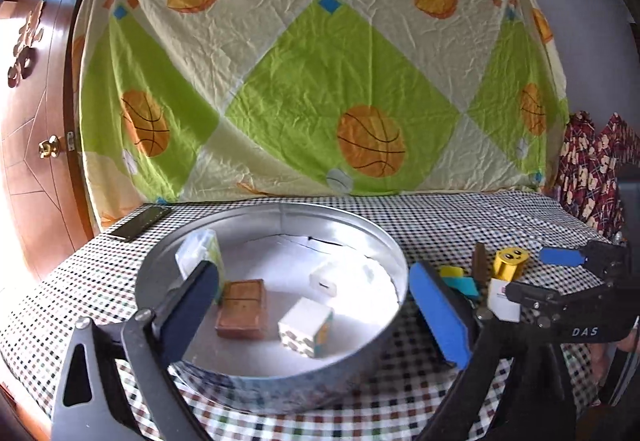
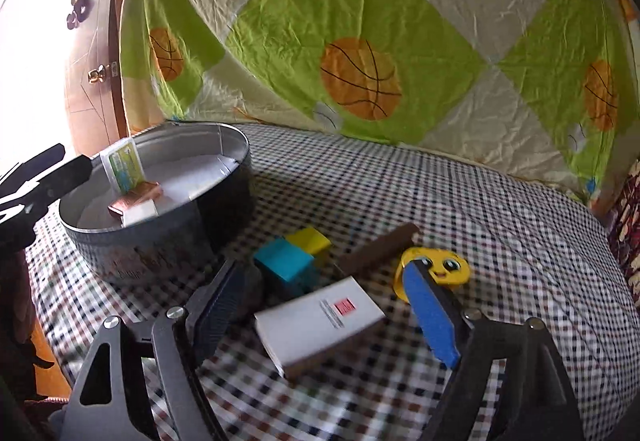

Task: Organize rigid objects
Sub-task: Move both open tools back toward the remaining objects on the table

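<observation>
A round metal tin (image 1: 372, 357) (image 2: 160, 241) sits on the checked table. In it lie a brown block (image 1: 242, 307), a white patterned cube (image 1: 306, 327), a small white box (image 1: 325, 279) and an upright green-white pack (image 1: 200, 255). My left gripper (image 1: 316, 305) is open and empty above the tin's near side. Right of the tin lie a white box (image 2: 320, 325), a blue and yellow block (image 2: 292, 259), a brown bar (image 2: 378, 251) and a yellow smiley toy (image 2: 448, 267). My right gripper (image 2: 326, 305) is open, its fingers either side of the white box, not touching it.
A black phone (image 1: 138, 225) lies at the table's far left corner. A ball-patterned sheet (image 1: 312, 73) hangs behind the table. A wooden door (image 1: 36, 129) stands at the left. Patterned cloth (image 1: 592, 169) hangs at the right edge.
</observation>
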Available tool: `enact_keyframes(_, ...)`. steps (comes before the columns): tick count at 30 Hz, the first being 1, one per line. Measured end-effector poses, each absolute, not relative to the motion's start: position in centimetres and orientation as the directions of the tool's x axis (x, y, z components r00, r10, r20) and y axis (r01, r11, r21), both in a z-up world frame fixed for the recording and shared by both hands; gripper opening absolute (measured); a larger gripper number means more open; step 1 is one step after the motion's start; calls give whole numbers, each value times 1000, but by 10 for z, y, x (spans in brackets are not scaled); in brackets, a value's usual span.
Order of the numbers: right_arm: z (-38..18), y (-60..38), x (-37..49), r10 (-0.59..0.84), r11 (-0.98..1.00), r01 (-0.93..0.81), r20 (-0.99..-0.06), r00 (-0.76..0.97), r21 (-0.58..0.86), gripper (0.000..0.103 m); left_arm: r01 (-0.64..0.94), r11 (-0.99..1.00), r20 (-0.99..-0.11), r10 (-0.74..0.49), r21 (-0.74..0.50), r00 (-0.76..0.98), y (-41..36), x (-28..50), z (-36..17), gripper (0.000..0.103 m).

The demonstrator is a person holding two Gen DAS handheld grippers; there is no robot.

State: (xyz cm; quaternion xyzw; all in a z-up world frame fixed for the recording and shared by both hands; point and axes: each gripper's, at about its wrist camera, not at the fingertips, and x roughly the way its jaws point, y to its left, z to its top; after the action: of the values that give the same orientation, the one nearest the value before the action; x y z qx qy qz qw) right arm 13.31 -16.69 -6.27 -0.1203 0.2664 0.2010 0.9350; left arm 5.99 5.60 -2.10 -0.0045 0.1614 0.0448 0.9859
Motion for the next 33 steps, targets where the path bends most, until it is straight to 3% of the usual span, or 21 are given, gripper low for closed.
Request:
enact_keyframes(11,-78,-161,155,316,828,-540,-669,673,-152,84,-54,997,-378,73,61,923,23,69,-34,101)
enact_keyframes(19,-74,-166,154,385,774,-623,-696,606,-115,84,-49,997,-380,70,64,922,22,68,-34,101)
enact_keyframes(23,-78,-162,160,399,753,-650,-717,572,-99,90,-37,997,-383,61,71,922,17,67,-35,101)
enact_keyframes(33,-93,-156,184,360,764,-639,-763,537,-89,91,-26,997,-392,54,77,918,13,69,-35,101)
